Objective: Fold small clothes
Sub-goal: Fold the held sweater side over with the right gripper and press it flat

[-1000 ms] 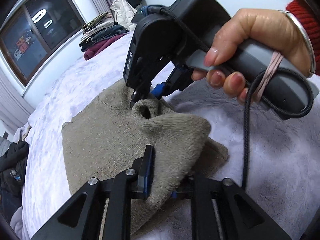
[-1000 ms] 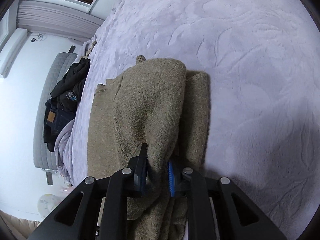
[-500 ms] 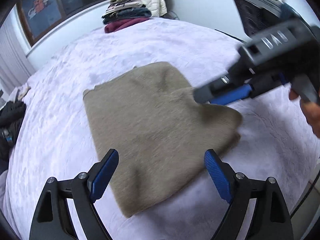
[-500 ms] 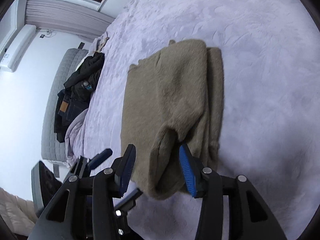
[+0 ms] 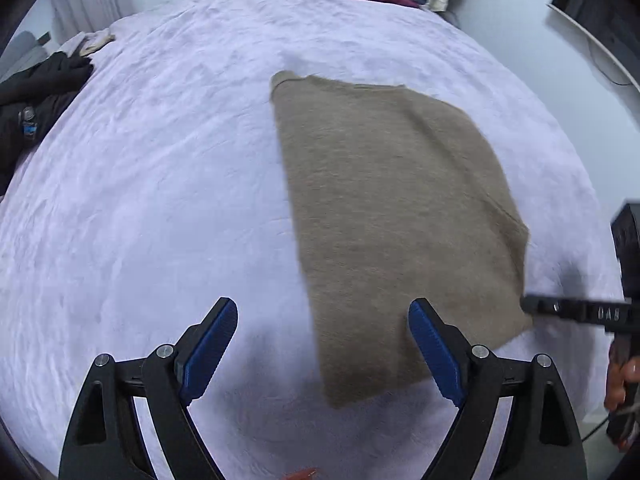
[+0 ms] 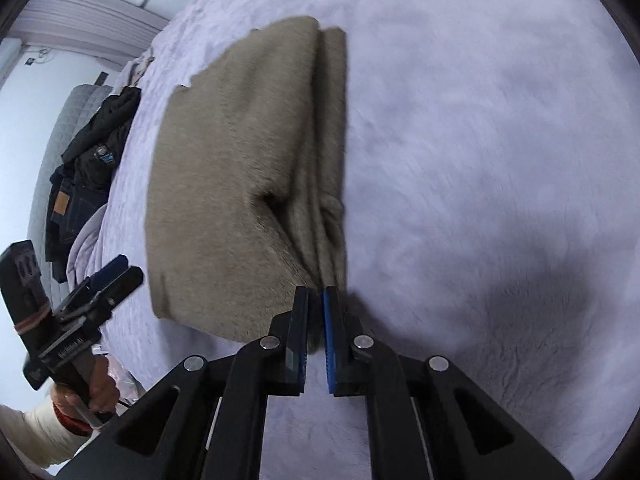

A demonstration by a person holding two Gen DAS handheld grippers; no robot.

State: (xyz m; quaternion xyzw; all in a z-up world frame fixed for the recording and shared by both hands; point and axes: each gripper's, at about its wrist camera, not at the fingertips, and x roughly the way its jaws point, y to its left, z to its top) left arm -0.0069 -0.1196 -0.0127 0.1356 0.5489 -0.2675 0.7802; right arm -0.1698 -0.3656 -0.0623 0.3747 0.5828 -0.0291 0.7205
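Plush bedspread [image 5: 160, 200] w/ fuzzy knit [image 5: 392, 208]

Both views: soft, even, cool-toned light, fairly bright; no glare. Light source not identifiable. Fisheye curvature strong, bedspread [image 5: 160, 200] bulging into dome, black vignette at corners. Motion blur across both views: knit garment [image 5: 392, 216] edges smeared in left wrist view, texture streaked in right wrist view. Diffuse dark shadows on bedspread below gripper fingers [image 5: 212, 344] and at lower right of right wrist view.
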